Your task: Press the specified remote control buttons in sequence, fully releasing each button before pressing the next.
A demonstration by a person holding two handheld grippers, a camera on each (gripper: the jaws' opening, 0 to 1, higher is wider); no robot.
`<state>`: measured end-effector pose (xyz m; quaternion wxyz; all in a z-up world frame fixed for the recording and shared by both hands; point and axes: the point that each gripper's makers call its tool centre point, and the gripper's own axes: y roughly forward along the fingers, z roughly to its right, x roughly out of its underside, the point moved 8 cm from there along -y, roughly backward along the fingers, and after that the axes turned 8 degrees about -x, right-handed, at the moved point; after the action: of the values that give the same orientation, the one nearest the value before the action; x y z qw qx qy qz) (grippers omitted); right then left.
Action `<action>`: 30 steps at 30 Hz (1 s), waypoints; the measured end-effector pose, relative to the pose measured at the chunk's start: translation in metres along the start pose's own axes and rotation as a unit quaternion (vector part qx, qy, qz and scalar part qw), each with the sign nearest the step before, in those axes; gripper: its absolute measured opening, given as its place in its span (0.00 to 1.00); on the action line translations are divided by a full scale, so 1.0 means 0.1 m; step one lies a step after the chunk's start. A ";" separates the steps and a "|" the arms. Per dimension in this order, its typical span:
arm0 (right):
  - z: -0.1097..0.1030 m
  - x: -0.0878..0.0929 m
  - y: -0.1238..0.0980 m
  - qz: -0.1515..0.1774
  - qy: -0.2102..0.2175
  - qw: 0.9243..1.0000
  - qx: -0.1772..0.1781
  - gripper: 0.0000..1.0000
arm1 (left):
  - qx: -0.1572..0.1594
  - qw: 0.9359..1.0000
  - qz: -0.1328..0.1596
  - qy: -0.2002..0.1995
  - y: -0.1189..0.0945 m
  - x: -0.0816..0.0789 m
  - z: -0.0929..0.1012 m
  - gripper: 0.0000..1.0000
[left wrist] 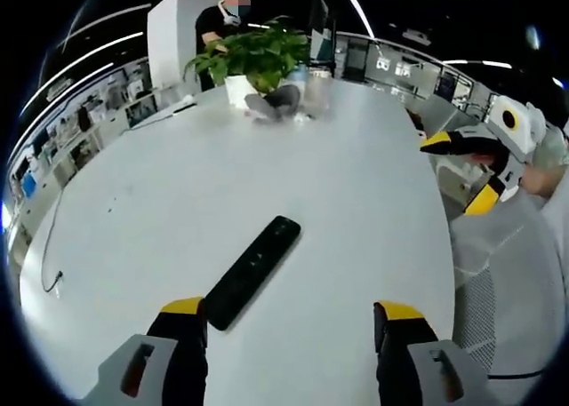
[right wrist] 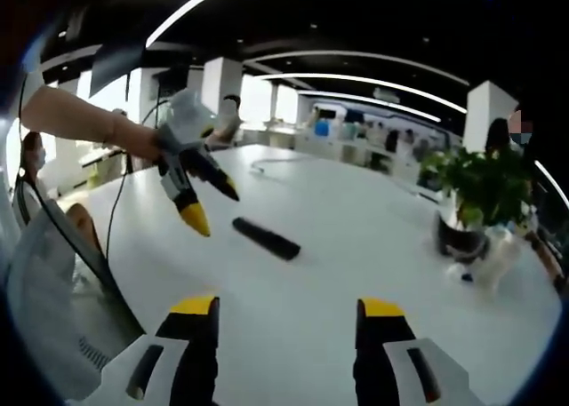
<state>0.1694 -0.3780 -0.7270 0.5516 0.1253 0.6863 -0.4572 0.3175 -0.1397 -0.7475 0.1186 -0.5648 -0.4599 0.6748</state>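
we see a long black remote control (left wrist: 253,271) lying on the big white table (left wrist: 356,210). our left gripper (left wrist: 291,322) and right gripper (right wrist: 286,322) are both wide open, holding nothing.

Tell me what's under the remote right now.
The remote lies flat on the bare white table, nothing visible beneath it. Its underside is hidden. Both tools hover clear of it, jaws open.
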 end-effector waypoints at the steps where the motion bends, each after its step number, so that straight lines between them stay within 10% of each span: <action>1: 0.00 0.00 0.00 -0.001 0.000 1.000 0.000 0.60 | 0.001 1.000 -0.001 0.000 0.00 0.00 0.00 0.79; 30: 0.02 0.03 0.01 -0.011 0.009 1.000 -0.001 0.57 | 0.015 1.000 -0.025 0.007 0.22 0.02 -0.06 0.79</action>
<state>0.1700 -0.3799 -0.7297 0.5407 0.1210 0.6928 -0.4615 0.3295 -0.1474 -0.7652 0.1465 -0.5559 -0.4628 0.6748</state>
